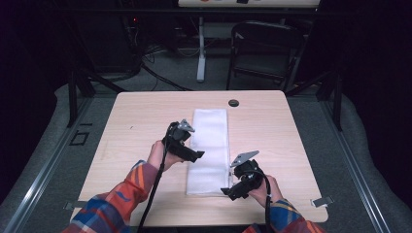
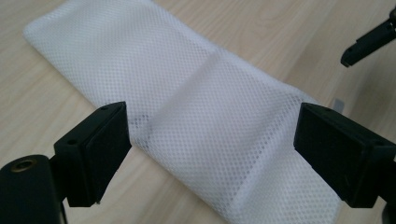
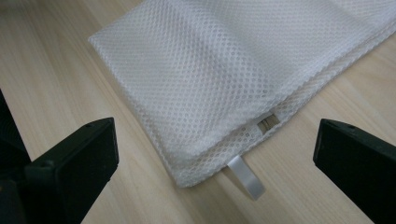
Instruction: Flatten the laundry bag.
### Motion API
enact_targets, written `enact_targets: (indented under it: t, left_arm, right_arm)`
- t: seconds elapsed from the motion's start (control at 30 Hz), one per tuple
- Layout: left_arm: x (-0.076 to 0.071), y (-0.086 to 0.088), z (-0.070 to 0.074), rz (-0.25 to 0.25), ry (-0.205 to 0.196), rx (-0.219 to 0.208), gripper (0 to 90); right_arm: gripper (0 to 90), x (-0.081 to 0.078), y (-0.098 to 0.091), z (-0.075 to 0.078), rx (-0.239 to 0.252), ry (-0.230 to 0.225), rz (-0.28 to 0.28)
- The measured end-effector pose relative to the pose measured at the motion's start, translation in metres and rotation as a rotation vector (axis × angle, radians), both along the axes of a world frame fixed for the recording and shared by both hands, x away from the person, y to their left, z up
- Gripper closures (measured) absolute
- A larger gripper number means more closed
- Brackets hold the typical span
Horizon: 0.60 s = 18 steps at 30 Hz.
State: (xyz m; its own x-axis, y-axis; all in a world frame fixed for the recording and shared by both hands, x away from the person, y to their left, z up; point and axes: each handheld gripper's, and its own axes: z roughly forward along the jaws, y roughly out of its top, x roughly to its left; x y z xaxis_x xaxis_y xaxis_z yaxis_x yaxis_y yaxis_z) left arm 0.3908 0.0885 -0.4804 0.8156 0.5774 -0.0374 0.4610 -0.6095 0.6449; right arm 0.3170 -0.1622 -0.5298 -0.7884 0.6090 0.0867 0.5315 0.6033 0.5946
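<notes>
The wooden table [image 1: 145,121] carries a long white mesh bag [image 1: 210,150], folded flat into a strip that runs from the far middle of the top toward the person's edge. Beyond the table, on the floor, a dark folding chair [image 1: 262,51] stands well apart, and a small black round cap [image 1: 233,103] sits in the tabletop just past the bag's far right corner. Both forearms, in orange plaid sleeves, come in from the near edge. The left hand [image 1: 158,154] holds the left gripper [image 1: 198,155] tilted toward the bag's left edge about midway along its length; nothing lies between it and the mesh. Its jaws stand wide apart and hold nothing: in the left gripper view the bag [image 2: 205,116] stretches across the gap beneath them, with the left pad over the bag's edge and the tip of the other gripper [image 2: 369,44] at the upper right. The right hand [image 1: 262,191] holds the right gripper [image 1: 226,192] low at the bag's near right corner. Its jaws are also spread fully and empty; in the right gripper view the folded corner [image 3: 205,154] lies between them, untouched, with a small white ribbon tab [image 3: 246,177] sticking out from it onto the wood.
</notes>
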Motion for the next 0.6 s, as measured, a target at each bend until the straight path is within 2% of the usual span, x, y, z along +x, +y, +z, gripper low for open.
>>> enact_targets:
  t: [0.23,0.37,0.47,0.6]
  left_arm:
    - [-0.020,0.003,-0.007,-0.012,-0.003,-0.006,8.0]
    - [-0.027,0.000,-0.011,-0.022,0.005,0.011,6.6]
    - [-0.031,-0.003,-0.017,-0.033,0.033,0.028,5.0]
    - [-0.040,-0.013,-0.023,-0.072,0.044,0.049,4.0]
  right_arm:
    - [0.0,0.002,-0.005,0.002,-0.012,-0.007,-0.033]
    - [0.0,0.003,-0.007,0.003,-0.010,0.000,-0.051]
    - [0.0,0.005,-0.010,0.002,-0.007,0.016,-0.054]
    - [0.0,0.008,-0.011,0.000,-0.005,0.035,-0.065]
